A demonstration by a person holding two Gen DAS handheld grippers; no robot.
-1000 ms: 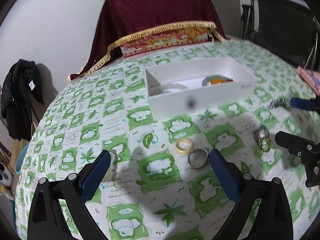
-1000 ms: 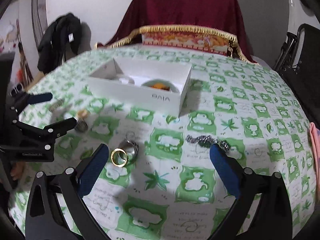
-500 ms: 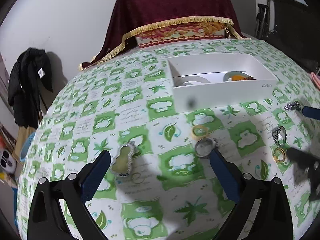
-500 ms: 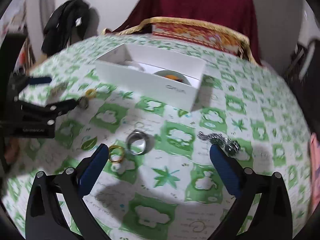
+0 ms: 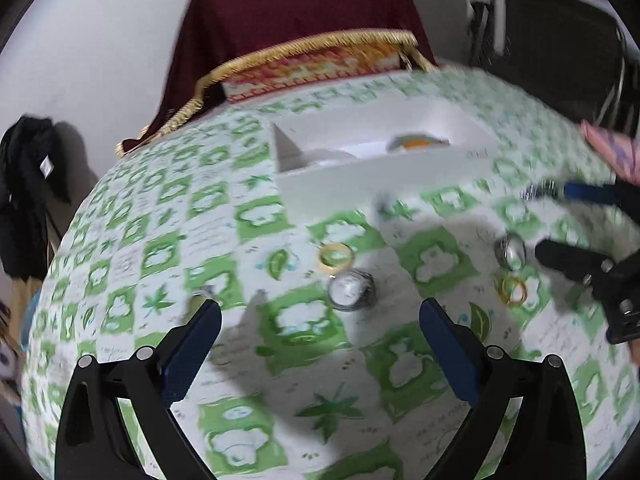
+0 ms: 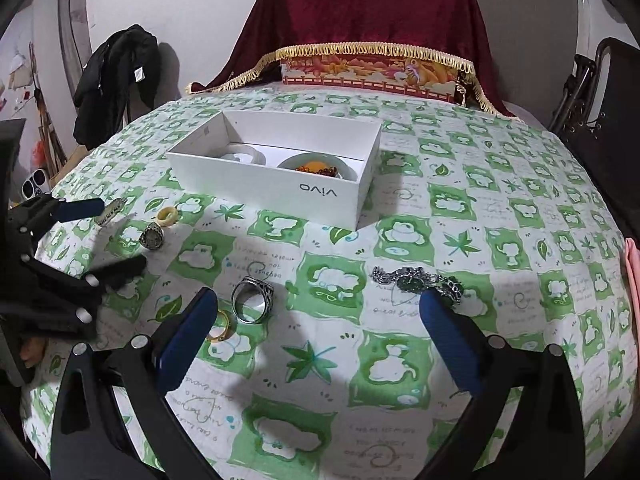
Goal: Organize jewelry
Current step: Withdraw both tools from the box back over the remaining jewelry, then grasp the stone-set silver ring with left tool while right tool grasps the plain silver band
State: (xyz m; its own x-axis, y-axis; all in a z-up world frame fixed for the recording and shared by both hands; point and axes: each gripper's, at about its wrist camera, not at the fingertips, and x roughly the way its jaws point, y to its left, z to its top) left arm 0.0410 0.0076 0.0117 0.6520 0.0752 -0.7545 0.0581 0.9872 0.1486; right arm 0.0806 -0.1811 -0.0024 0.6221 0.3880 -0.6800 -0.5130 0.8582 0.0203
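Observation:
A white vivo box [image 6: 256, 178] sits mid-table with a pale bangle [image 6: 244, 154] and a bowl of orange beads [image 6: 318, 166] inside; the box also shows in the left wrist view [image 5: 360, 184]. My right gripper [image 6: 318, 312] is open above a large silver ring [image 6: 253, 299], a gold ring [image 6: 219, 327] and a dark watch bracelet [image 6: 416, 280]. My left gripper [image 5: 320, 320] is open just behind a silver ring [image 5: 352, 291] and a cream ring [image 5: 335, 257]. A silver chain piece [image 6: 110, 211] lies at the left.
The round table [image 6: 500, 208] has a green-and-white patterned cloth. A maroon-draped stand [image 6: 372, 20] is at the back edge. A black chair [image 5: 560, 48] stands at the right, a dark jacket [image 6: 116, 76] hangs at the left. A pink object [image 5: 612, 150] lies at the right rim.
My left gripper has swung right and closer to the silver and cream rings; its view is blurred with motion. My right gripper has pulled back slightly, the rings and bracelet lying nearer its fingers.

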